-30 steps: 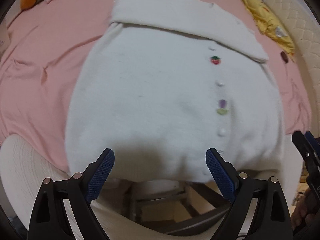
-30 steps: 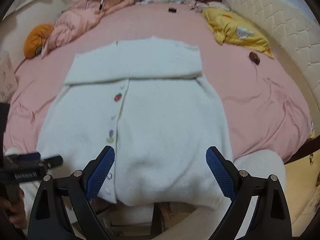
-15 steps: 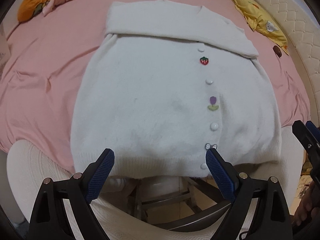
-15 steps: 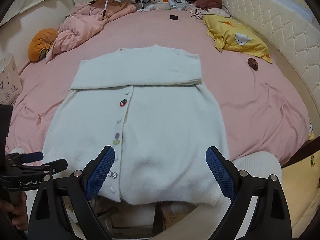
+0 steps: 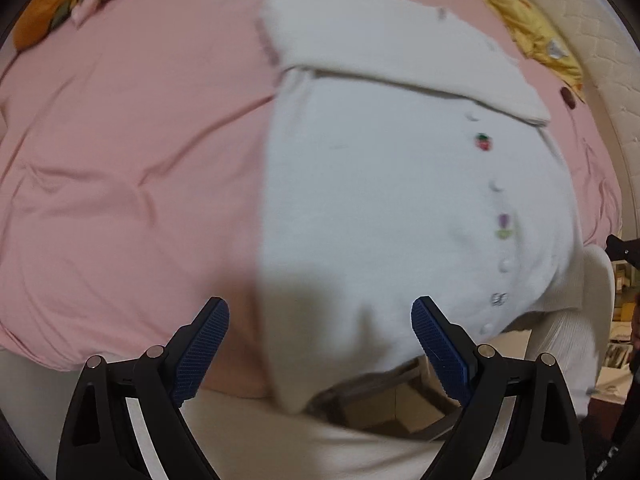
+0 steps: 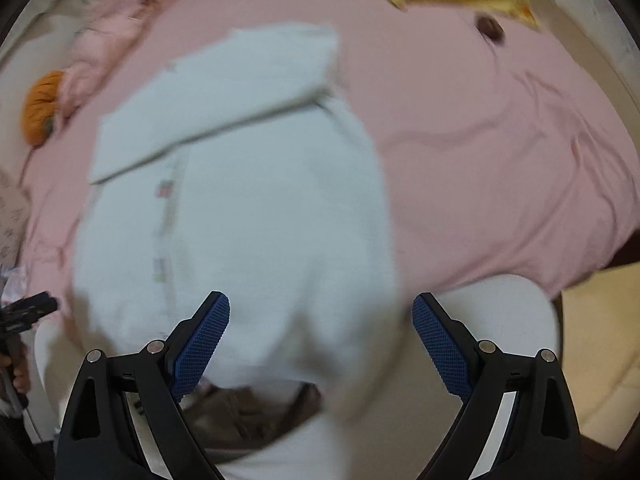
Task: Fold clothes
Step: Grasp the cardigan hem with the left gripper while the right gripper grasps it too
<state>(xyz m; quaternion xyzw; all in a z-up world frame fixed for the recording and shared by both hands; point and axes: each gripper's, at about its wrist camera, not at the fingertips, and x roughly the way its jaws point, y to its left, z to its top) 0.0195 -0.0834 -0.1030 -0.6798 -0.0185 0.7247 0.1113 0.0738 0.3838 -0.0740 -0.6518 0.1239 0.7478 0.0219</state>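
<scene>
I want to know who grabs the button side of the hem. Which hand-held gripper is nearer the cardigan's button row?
Left. The left hand-held gripper has the button row beside its right finger; the right hand-held gripper sits past the cardigan's plain half.

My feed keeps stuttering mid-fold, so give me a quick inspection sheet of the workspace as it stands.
Surface: pink bedsheet, creased, covering the bed.
Job's things: white cardigan lying flat, buttoned front up, top part folded down over the chest, hem hanging over the bed edge.
Clutter: yellow cloth, orange cushion, pink bedding, small brown item, all clear of the cardigan.
Grippers: left hand-held gripper open over the hem's left corner; right hand-held gripper open over the hem's right corner; neither holds anything.
Cables: nothing seen.
Surroundings: quilted headboard; right view is motion-blurred.
</scene>
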